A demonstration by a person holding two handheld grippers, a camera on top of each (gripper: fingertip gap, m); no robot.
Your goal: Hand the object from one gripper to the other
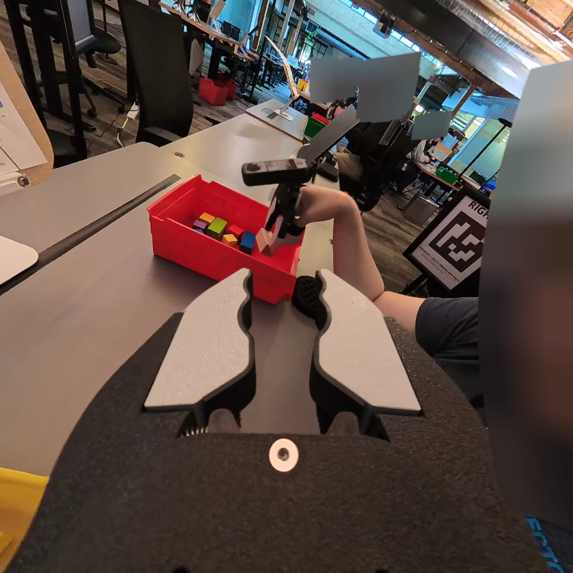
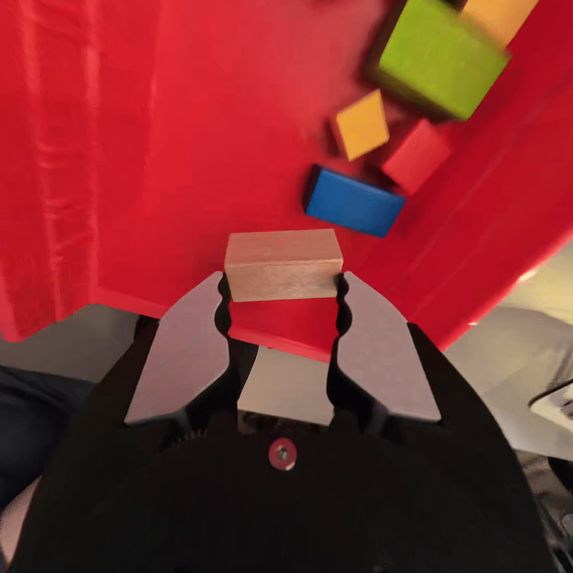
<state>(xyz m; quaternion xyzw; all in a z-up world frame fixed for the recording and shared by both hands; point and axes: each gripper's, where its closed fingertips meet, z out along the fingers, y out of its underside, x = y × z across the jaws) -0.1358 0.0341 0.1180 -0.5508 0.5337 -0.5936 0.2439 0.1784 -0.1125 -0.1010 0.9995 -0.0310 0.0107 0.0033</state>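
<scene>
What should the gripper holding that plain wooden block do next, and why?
Probably lift it straight up out of the red bin. The right gripper is shut on the wooden block by its ends, low inside the bin beside the blue block, while the left gripper waits open outside, above the table.

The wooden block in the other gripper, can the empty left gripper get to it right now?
Probably yes. The left gripper is open, and the wooden block, pinched by the right gripper, sits above the red bin with nothing between.
</scene>
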